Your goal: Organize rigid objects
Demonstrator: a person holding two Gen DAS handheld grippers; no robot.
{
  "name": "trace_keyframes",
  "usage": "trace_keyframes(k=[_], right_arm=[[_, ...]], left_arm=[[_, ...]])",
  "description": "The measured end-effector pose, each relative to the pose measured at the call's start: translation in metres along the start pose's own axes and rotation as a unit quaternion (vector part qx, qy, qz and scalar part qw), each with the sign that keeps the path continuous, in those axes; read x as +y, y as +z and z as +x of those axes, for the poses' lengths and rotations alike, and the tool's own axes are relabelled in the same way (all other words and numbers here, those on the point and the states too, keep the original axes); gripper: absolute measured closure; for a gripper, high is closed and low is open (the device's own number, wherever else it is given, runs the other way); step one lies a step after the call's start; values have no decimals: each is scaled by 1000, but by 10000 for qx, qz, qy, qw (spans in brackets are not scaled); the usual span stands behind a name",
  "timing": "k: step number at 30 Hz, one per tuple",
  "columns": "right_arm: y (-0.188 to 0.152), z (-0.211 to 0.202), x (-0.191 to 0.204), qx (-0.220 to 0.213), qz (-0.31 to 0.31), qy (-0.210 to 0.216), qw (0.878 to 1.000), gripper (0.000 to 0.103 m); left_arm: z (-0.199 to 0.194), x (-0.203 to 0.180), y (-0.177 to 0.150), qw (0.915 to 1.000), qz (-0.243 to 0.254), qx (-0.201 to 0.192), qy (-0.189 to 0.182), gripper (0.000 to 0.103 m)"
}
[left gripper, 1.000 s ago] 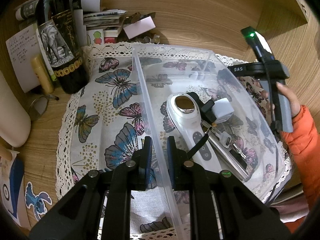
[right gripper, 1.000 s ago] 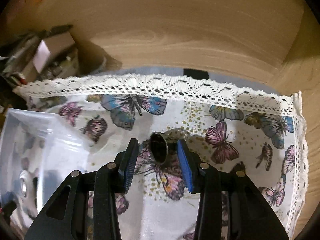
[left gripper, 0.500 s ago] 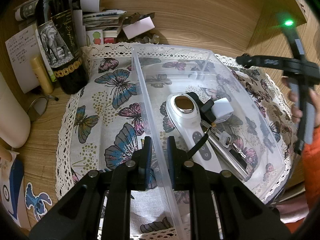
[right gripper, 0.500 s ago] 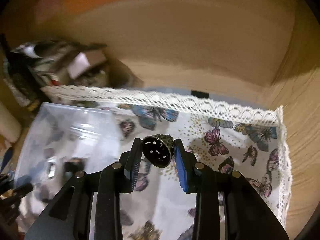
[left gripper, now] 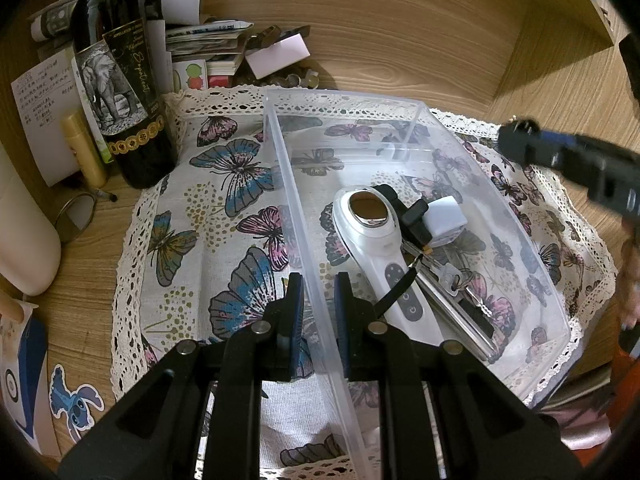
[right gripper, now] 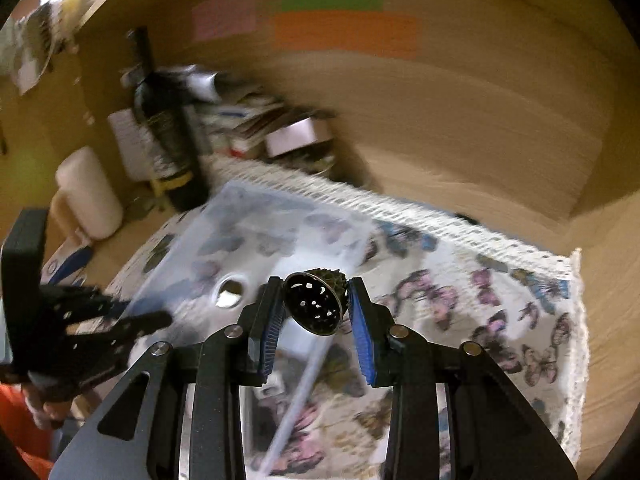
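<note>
- Wooden desk walls enclosed a butterfly cloth (left gripper: 224,184) with a lace edge.
- Left gripper (left gripper: 318,296) was clamped on the near side wall of the clear bin (left gripper: 420,128), one pad inside and one outside.
- Ahead of it, a white handheld device (left gripper: 376,240) and keys (left gripper: 452,280) filled the bin's middle; its far end lay bare.
- Right gripper (right gripper: 316,308) held a perforated brass cup (right gripper: 316,306) above the bin's edge.

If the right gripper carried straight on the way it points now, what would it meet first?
Probably the clear plastic box: the right gripper, shut on the small metal bell, points down over the box's near corner. Blur leaves depth unclear, so it might meet the butterfly cloth instead.
</note>
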State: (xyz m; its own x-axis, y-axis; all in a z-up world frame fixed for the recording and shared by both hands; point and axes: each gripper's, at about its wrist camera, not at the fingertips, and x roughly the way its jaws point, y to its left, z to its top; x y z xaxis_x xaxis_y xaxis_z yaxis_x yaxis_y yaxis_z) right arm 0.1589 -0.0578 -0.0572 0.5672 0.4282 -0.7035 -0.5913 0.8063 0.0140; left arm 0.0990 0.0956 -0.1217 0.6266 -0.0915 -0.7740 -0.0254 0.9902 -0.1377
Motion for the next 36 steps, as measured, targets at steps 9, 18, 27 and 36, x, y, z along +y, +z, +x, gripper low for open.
trace_keyframes(k=[9, 18, 27, 36], right_arm=[[-18, 31, 12, 563, 39, 225, 9982, 73], [-18, 21, 15, 519, 48, 299, 9982, 57], [-19, -35, 5, -392, 262, 71, 9989, 35], [-33, -110, 16, -1695, 128, -791, 9823, 0]], left_arm=[[0, 0, 0, 10000, 6, -5, 0, 88], [0, -1, 2, 10000, 1, 6, 17, 88], [-38, -10, 10, 9968, 184, -717, 291, 85], [-107, -31, 14, 9785, 154, -2053, 158, 23]])
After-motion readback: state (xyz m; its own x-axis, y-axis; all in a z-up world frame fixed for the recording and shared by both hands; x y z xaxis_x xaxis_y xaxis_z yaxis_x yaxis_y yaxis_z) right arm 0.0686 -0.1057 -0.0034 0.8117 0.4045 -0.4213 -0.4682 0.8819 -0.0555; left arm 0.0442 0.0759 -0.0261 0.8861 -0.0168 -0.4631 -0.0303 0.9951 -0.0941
